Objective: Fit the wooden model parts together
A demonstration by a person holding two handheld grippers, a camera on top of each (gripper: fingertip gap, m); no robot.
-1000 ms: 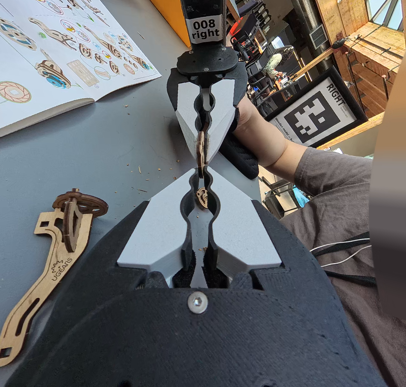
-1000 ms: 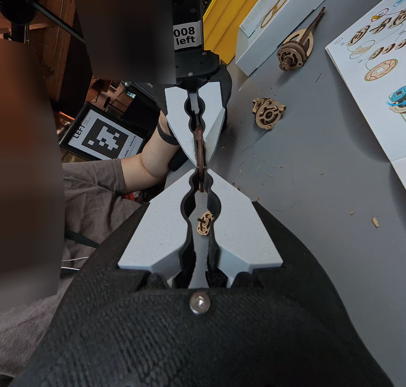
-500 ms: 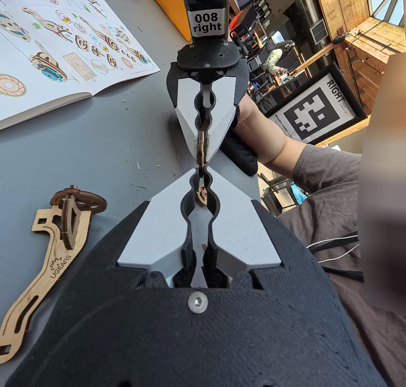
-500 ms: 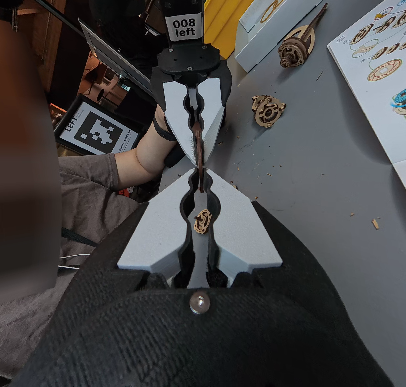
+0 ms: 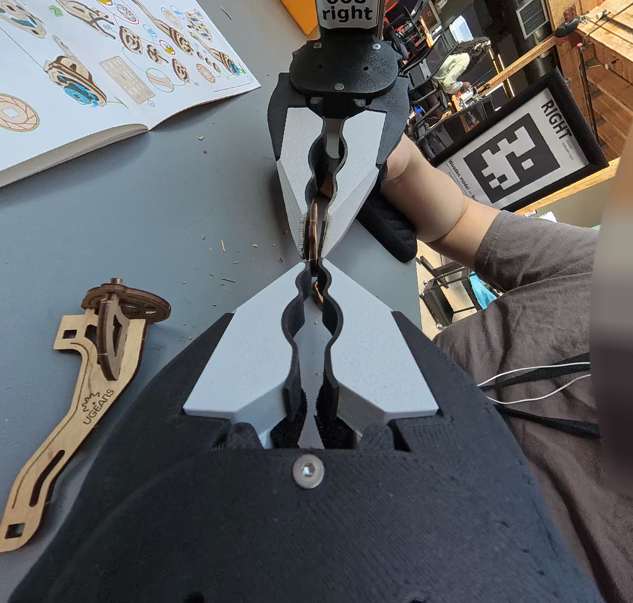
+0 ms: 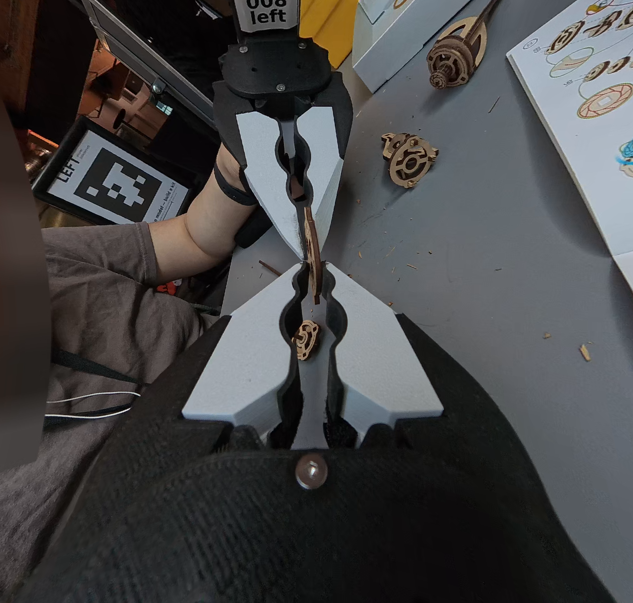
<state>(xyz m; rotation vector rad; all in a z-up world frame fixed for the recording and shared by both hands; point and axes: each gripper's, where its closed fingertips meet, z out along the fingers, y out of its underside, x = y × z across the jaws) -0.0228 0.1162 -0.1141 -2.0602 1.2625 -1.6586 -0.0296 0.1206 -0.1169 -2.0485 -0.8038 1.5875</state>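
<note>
edgewise, wooden disc point(image 6: 312, 268) between both grippers

The thin wooden disc point(image 5: 312, 232) shows only its edge between the claws, the open booklet point(image 5: 102, 56) runs off the picture's edge, and blur covers the person.
</note>
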